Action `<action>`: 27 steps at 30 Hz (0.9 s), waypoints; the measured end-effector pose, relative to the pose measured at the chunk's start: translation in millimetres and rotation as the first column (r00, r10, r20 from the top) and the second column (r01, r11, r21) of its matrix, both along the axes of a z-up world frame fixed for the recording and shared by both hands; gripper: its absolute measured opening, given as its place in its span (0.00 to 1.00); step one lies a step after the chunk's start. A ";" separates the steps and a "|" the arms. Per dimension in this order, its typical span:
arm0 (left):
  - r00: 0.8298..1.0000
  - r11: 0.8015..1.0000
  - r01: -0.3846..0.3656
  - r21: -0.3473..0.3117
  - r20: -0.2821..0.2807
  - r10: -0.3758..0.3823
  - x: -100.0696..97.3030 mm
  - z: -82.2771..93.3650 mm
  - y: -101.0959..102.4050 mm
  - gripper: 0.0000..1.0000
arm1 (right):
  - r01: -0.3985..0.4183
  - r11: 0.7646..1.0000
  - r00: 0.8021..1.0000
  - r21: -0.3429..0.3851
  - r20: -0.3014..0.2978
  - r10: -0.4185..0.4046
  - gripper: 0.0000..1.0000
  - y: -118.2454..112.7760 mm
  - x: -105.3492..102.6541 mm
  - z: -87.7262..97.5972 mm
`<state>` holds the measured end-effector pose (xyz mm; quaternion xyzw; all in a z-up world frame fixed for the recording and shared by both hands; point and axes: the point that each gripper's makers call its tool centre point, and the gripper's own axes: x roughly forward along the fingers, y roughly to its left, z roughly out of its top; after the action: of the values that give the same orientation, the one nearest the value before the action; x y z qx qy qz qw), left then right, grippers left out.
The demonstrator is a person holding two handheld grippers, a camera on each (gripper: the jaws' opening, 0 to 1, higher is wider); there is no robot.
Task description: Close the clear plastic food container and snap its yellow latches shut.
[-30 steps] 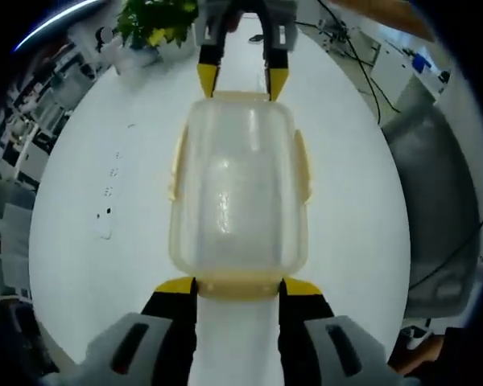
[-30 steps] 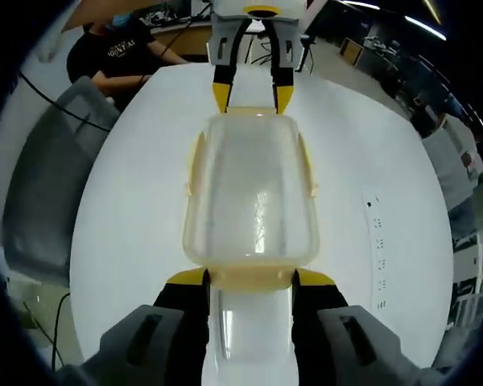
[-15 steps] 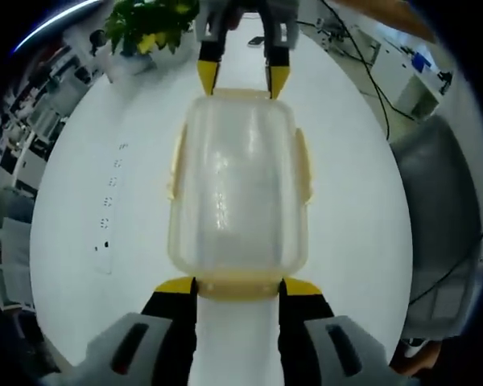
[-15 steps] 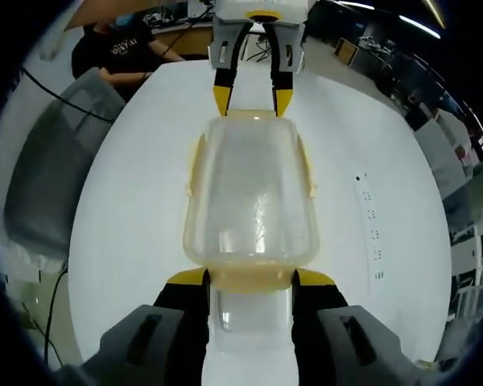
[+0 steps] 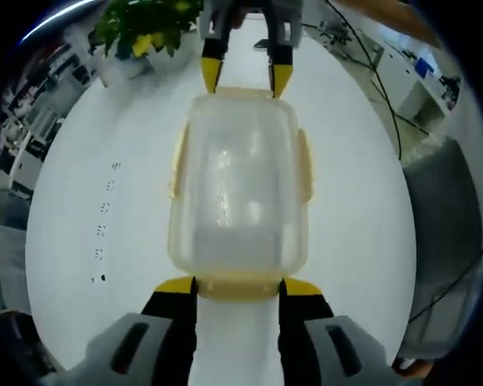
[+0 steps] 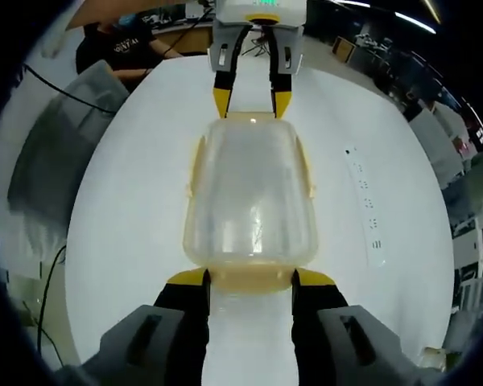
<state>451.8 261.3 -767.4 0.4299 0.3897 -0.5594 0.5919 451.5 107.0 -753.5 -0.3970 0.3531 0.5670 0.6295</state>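
Ahead of my left gripper (image 5: 238,287), the container (image 5: 238,189) hides the white table (image 5: 97,145) beneath it. Whether its end latch (image 5: 238,285) between my jaws is snapped: indeterminable.

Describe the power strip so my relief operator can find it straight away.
Start at the round white table. Right of the clear container in the right gripper view lies a white power strip, long, flat, dotted with dark sockets, unlike the bulky yellow-latched box.
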 end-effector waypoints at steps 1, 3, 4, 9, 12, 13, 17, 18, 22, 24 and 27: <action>1.000 1.000 -0.001 0.000 -0.003 0.001 -0.2 -0.8 -2.3 0.33 | -0.002 1.000 1.000 -0.001 -0.004 0.002 0.37 -3.2 0.1 -2.0; 1.000 1.000 -0.002 0.000 -0.008 0.002 4.2 -1.9 -7.0 0.33 | -0.004 1.000 1.000 -0.004 -0.006 0.004 0.37 -9.0 1.7 -4.8; 1.000 1.000 -0.002 0.001 -0.011 0.002 5.3 -2.8 -8.7 0.33 | -0.004 1.000 1.000 -0.003 -0.007 0.004 0.37 -11.2 1.4 -5.8; 1.000 1.000 -0.006 0.005 -0.030 0.006 3.3 -8.0 -20.0 0.33 | -0.012 1.000 1.000 0.002 -0.016 0.012 0.37 -22.4 1.4 -10.1; 0.999 1.000 -0.009 0.006 -0.035 0.009 4.1 -9.4 -26.7 0.33 | -0.013 1.000 1.000 0.004 -0.019 0.014 0.37 -29.4 2.8 -12.7; 0.999 1.000 -0.010 0.005 -0.036 0.010 4.0 -9.8 -29.6 0.33 | -0.014 1.000 1.000 0.001 -0.019 0.014 0.37 -31.1 3.2 -13.8; 0.999 1.000 -0.008 0.010 -0.048 0.008 1.9 -13.7 -35.5 0.33 | -0.019 1.000 0.999 -0.011 -0.026 0.019 0.37 -36.6 0.8 -18.9; 0.998 1.000 -0.005 0.020 -0.058 0.006 0.3 -16.0 -34.8 0.33 | -0.021 1.000 0.999 -0.005 -0.033 0.021 0.37 -36.1 -0.5 -19.2; 0.998 1.000 -0.001 0.019 -0.061 0.002 -1.3 -16.4 -38.7 0.34 | -0.022 1.000 0.999 -0.013 -0.042 0.021 0.37 -38.9 -0.5 -23.7; 0.998 1.000 -0.003 0.016 -0.057 0.004 4.4 -16.5 -40.8 0.34 | -0.020 1.000 0.999 -0.022 -0.035 0.019 0.37 -41.8 2.2 -26.6; 0.998 1.000 -0.004 0.017 -0.063 0.005 3.7 -17.4 -41.8 0.34 | -0.024 0.999 0.999 -0.033 -0.038 0.023 0.37 -44.1 1.7 -29.7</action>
<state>455.5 219.5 -784.8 0.4162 0.4140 -0.5680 0.5769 453.2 62.9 -783.2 -0.4009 0.3695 0.5758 0.6092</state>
